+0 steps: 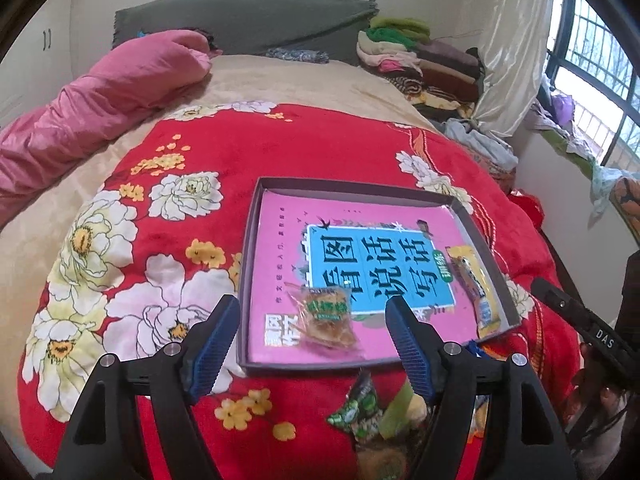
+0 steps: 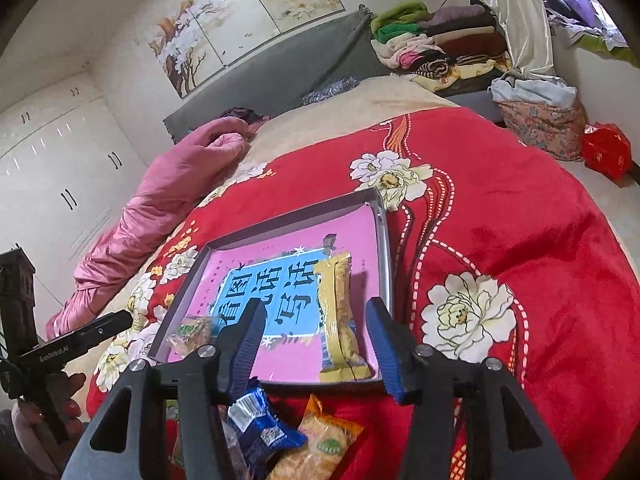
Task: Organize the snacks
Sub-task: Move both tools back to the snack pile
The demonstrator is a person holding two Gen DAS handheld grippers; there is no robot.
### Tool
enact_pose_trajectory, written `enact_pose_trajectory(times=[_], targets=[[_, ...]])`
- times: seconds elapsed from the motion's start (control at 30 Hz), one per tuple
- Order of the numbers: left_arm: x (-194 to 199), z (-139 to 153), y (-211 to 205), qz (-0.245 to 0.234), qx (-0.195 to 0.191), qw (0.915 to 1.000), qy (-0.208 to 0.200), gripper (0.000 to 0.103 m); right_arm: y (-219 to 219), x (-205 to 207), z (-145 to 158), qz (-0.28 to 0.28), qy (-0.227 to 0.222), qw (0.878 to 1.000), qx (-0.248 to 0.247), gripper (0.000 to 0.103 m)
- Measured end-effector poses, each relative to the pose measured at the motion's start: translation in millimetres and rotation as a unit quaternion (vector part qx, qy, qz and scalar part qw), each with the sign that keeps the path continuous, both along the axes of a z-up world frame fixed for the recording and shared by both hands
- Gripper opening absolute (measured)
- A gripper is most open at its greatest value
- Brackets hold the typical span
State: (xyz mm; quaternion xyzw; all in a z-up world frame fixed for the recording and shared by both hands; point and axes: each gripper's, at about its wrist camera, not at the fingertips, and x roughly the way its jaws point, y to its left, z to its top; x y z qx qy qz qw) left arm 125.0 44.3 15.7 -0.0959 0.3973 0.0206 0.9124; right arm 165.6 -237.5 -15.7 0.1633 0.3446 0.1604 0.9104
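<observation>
My left gripper (image 1: 312,320) hangs open over the tray (image 1: 486,240); a clear snack packet (image 1: 326,316) lies in it, untouched.

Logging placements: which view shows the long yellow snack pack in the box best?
The right wrist view: the yellow pack lies whole, large and near centre between the open right gripper's fingers, inside the box. The left wrist view shows it smaller and warped, against the box's right wall.

A bed covered by a red floral blanket (image 1: 248,152), with a pink quilt (image 1: 100,108) bunched along one side. Folded clothes (image 1: 420,60) are stacked beside a grey headboard (image 1: 248,24), near a barred window (image 1: 600,60).
</observation>
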Motion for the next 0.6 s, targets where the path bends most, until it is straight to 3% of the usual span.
enact_pose_trajectory(times=[0.13, 0.6], targets=[[-7.9, 0.3, -5.4, -0.005, 0.010, 0.9999, -0.002, 0.078, -0.4, -10.6, 6.7, -0.001, -0.010, 1.000, 0.005, 0.058], [-30.3, 3.4, -19.7, -0.025, 0.013, 0.9996, 0.003, 0.079, 15.1, -39.3, 7.1, 0.004, 0.003, 1.000, -0.028, 0.060]])
